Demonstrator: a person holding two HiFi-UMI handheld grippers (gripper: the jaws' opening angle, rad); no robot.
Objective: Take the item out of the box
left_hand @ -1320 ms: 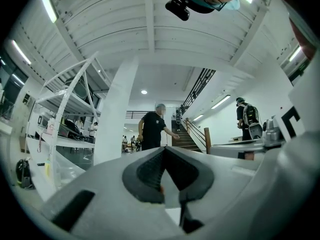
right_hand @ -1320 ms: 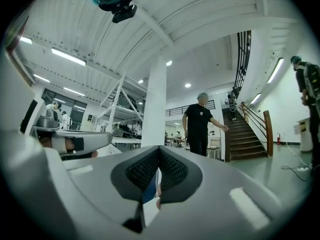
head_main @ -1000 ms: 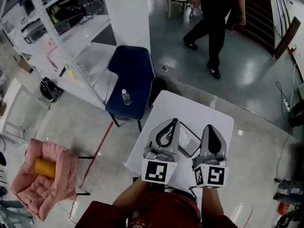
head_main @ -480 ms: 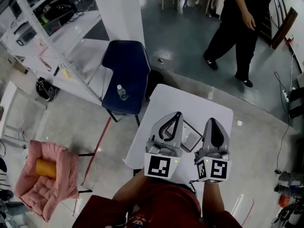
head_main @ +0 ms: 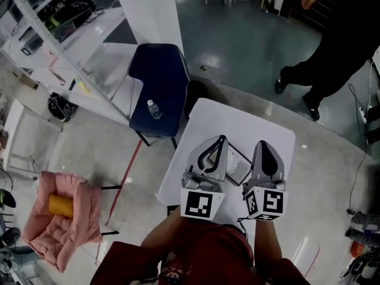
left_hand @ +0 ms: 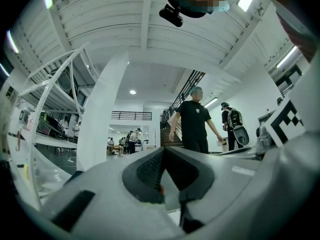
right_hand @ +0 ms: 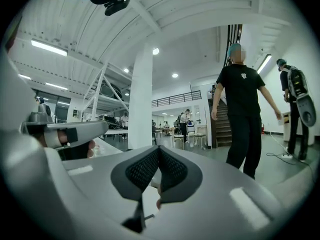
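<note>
Head view: box [head_main: 238,166] on white table [head_main: 237,123], seen in gap between the two grippers, beneath them. Left gripper [head_main: 223,139] and right gripper [head_main: 264,142] flank it, neither clearly nearer. Box flat, set corner-on to the person; long axis and contents too small to tell.

Left gripper view: left gripper [left_hand: 164,150] jaws closed tip to tip, nothing between. Aims level across hall; box out of sight.

Right gripper view: right gripper [right_hand: 158,148] jaws closed, empty. Same level aim; box not shown. Judgement: both need tipping downward toward the box.
</note>
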